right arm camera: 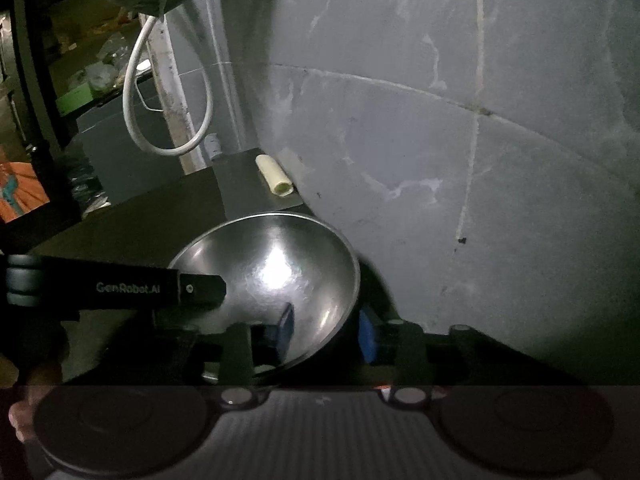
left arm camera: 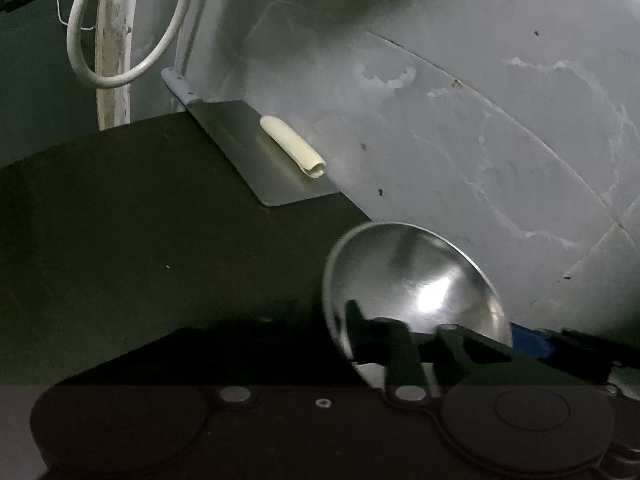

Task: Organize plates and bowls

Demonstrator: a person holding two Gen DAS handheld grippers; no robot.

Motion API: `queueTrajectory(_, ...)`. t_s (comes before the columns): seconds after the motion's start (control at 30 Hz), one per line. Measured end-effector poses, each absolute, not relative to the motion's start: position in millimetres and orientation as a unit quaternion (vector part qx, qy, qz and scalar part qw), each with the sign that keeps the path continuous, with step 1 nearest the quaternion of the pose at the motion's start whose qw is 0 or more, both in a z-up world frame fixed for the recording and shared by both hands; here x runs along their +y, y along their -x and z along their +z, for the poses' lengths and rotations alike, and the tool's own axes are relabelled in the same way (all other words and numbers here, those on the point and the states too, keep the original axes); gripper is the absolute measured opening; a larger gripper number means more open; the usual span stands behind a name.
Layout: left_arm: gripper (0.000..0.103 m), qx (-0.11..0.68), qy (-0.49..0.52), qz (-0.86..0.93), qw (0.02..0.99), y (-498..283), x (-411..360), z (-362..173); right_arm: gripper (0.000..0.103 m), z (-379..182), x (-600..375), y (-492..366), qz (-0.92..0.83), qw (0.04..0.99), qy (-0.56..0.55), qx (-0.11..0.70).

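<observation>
A bowl (right arm camera: 272, 280) stands on the table (left arm camera: 120, 240), close against the wall (right arm camera: 480, 160) on its right. The right gripper (right arm camera: 326, 330) sits at the bowl's near rim, one finger inside the bowl and the other outside to its right, with the rim between them. The left gripper (right arm camera: 200, 289) reaches in from the left and meets the bowl's left rim (in its own view the bowl lies to the right, its near edge behind the fingers). Farther back on the table a flat sheet (left arm camera: 256, 160) lies along the wall, and a small roll (left arm camera: 292, 146) rests on it against the wall. Beyond the table's far left corner a cable loop (left arm camera: 120, 40) hangs beside a post (right arm camera: 172, 100).
</observation>
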State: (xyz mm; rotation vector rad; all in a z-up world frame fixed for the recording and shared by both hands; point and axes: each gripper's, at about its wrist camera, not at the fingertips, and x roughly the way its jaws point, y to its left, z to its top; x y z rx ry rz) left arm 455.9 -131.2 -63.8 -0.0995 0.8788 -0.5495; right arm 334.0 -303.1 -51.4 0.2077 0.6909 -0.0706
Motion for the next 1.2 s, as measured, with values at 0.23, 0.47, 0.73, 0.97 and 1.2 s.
queueTrajectory(0.23, 0.016, 0.394, 0.052, -0.214, 0.892, -430, -121, -42, 0.023, -43, -310, -321, 0.027, 0.940, -0.118, 0.318)
queueTrajectory(0.47, 0.016, 0.365, 0.054, -0.166, 0.915, -378, -98, 9, 0.023, -3, -307, -289, 0.099, 0.942, -0.152, 0.281)
queueTrajectory(0.73, 0.016, 0.379, 0.078, -0.152, 0.910, -298, -69, 42, 0.023, 29, -300, -221, 0.144, 0.932, -0.163, 0.291)
queueTrajectory(0.97, 0.016, 0.425, 0.096, -0.183, 0.881, -222, -54, 28, 0.023, 26, -295, -138, 0.121, 0.917, -0.175, 0.337)
queueTrajectory(1.2, 0.016, 0.477, 0.082, -0.209, 0.850, -156, -45, 3, 0.023, 5, -287, -57, 0.097, 0.898, -0.194, 0.384)
